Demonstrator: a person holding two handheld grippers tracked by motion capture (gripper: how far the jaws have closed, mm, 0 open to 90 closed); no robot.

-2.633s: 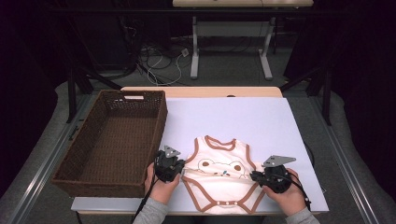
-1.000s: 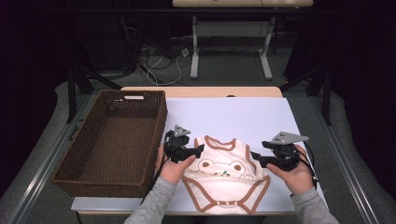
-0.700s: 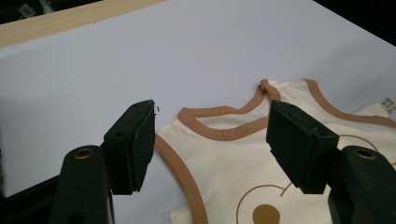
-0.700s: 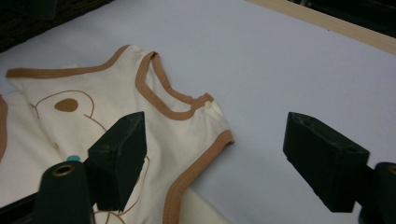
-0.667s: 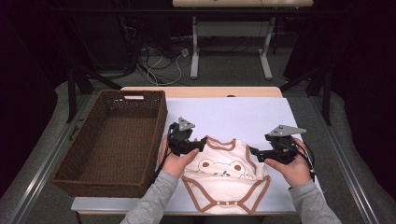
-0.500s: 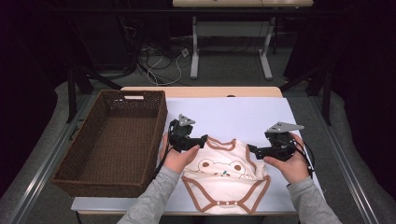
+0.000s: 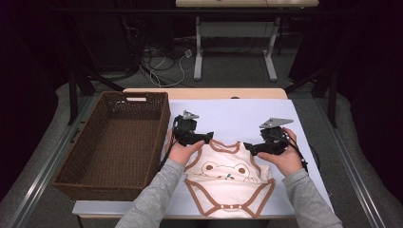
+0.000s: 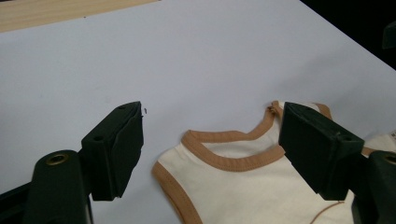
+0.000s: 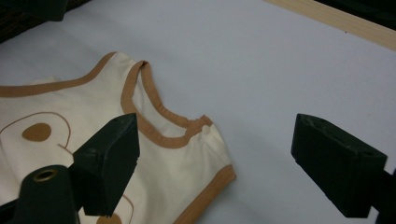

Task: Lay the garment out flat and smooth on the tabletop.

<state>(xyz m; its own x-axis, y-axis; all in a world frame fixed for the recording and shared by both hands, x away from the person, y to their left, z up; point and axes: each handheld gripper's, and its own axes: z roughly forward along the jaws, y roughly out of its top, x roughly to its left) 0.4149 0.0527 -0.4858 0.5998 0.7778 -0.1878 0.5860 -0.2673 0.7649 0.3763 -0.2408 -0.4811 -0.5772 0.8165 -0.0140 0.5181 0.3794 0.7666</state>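
Observation:
A cream baby bodysuit (image 7: 228, 178) with brown trim and a bear print lies flat on the white table cover, neck end away from the person. My left gripper (image 7: 209, 136) hovers open at its left shoulder, whose brown-edged corner (image 8: 187, 140) lies between the jaws. My right gripper (image 7: 247, 147) hovers open at the right shoulder, where the sleeve edge (image 9: 205, 154) lies between the jaws. Neither gripper holds the cloth.
A large brown wicker basket (image 7: 76, 156) stands at the left of the table, empty. The white table cover (image 7: 237, 116) extends beyond the bodysuit to a wooden strip (image 7: 204, 93) at the far edge. Table legs and cables stand on the floor behind.
Both grippers have moved up from the bodysuit's lower sides to its shoulders. The bodysuit has stayed in place.

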